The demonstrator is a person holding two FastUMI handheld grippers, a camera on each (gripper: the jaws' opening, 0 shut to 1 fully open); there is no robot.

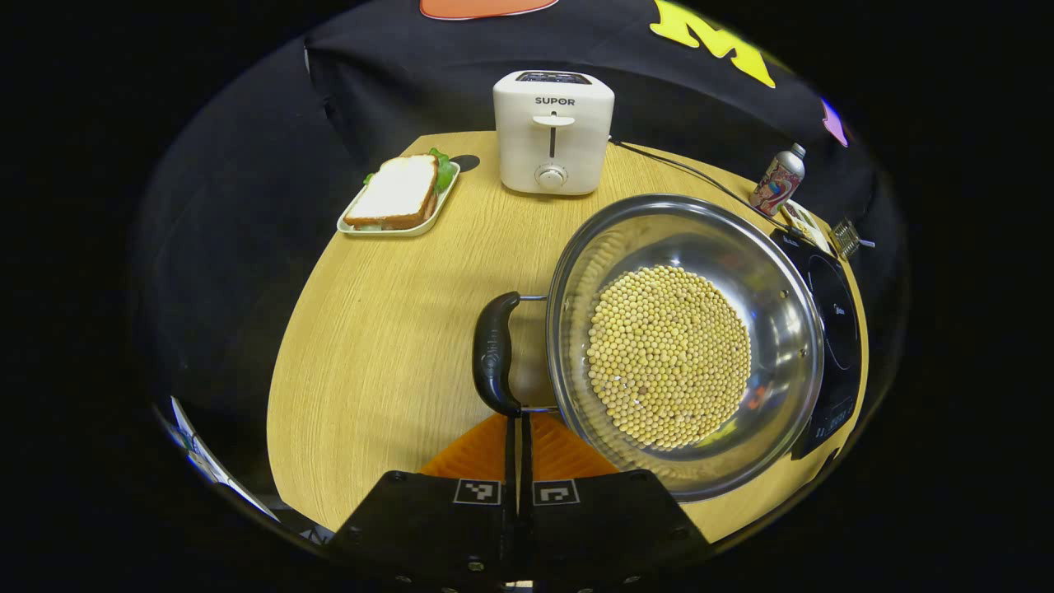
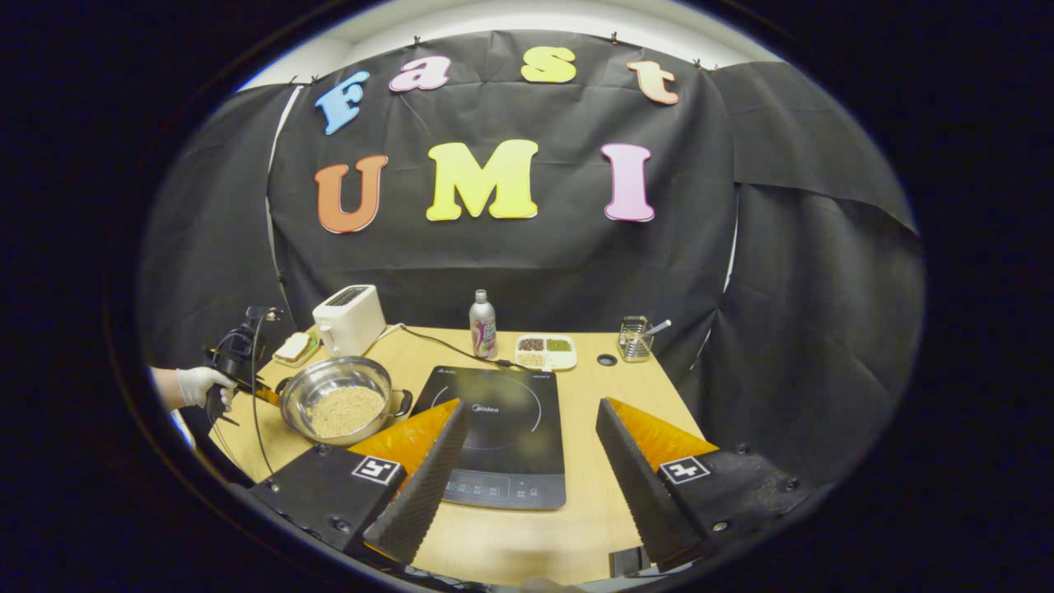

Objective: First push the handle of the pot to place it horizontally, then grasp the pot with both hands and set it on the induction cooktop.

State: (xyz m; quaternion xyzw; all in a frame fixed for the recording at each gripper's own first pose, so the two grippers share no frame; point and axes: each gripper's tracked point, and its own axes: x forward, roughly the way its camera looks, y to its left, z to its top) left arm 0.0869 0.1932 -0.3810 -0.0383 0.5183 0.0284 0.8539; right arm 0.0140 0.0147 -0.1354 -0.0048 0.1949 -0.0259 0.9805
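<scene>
A steel pot (image 1: 683,346) holding yellow beans stands on the wooden table, left of the black induction cooktop (image 1: 833,329). Its black side handle (image 1: 496,354) faces my left gripper (image 1: 519,422). That gripper is shut, fingers pressed together, tips touching the handle's near end. In the right gripper view the pot (image 2: 342,403) sits left of the cooktop (image 2: 502,428), and a gloved hand (image 2: 198,385) holds the left gripper at the pot's left side. My right gripper (image 2: 531,405) is open wide above the cooktop's front, with nothing between its fingers.
A white toaster (image 1: 553,132) with its cord stands at the back. A sandwich on a tray (image 1: 401,196) lies back left. A bottle (image 2: 482,324), a divided dish of grains (image 2: 545,350) and a wire holder (image 2: 635,338) line the far edge behind the cooktop.
</scene>
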